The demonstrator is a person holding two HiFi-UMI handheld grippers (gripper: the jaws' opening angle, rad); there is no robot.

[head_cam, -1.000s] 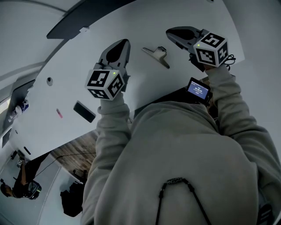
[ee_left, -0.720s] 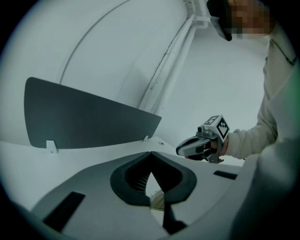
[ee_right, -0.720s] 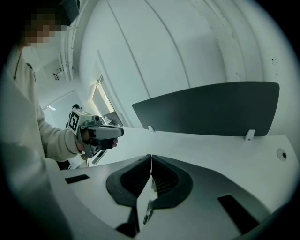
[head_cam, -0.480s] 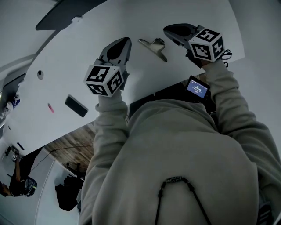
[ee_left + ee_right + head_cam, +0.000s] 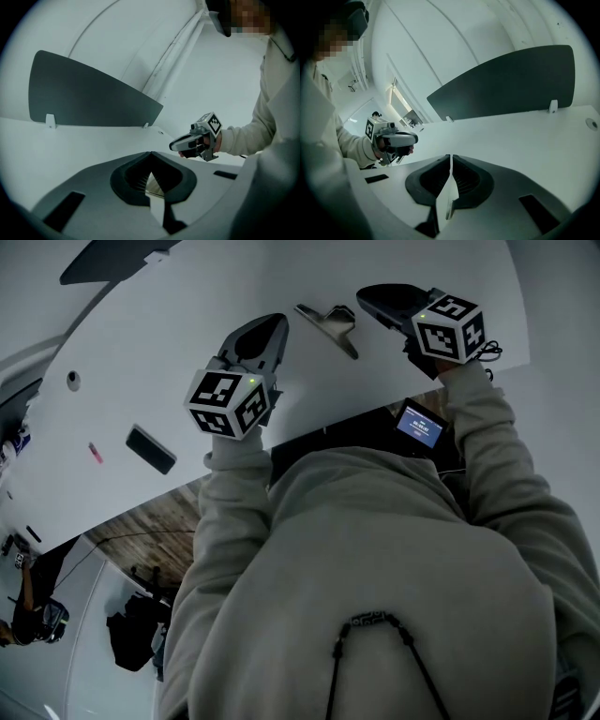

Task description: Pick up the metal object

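Observation:
The metal object (image 5: 328, 325), a flat grey piece with a small raised clip at one end, lies on the white table (image 5: 169, 352). It sits between my two grippers in the head view. My left gripper (image 5: 277, 321) hovers to its left with the jaws shut and nothing in them. My right gripper (image 5: 362, 293) is just to its right, also shut and empty. In the left gripper view my left gripper's (image 5: 151, 153) tips meet, and the right gripper (image 5: 174, 145) shows beyond. The right gripper view shows my right gripper (image 5: 450, 155) shut, with the left gripper (image 5: 415, 137) off to the left.
A black flat device (image 5: 150, 448), a small pink item (image 5: 95, 452) and a round grommet (image 5: 73, 381) lie on the table's left part. A dark divider panel (image 5: 84, 93) stands along the far edge. A small lit screen (image 5: 419, 425) hangs at the person's chest.
Both grippers have come down toward the tabletop, staying on either side of the metal object. Their jaws look the same as before.

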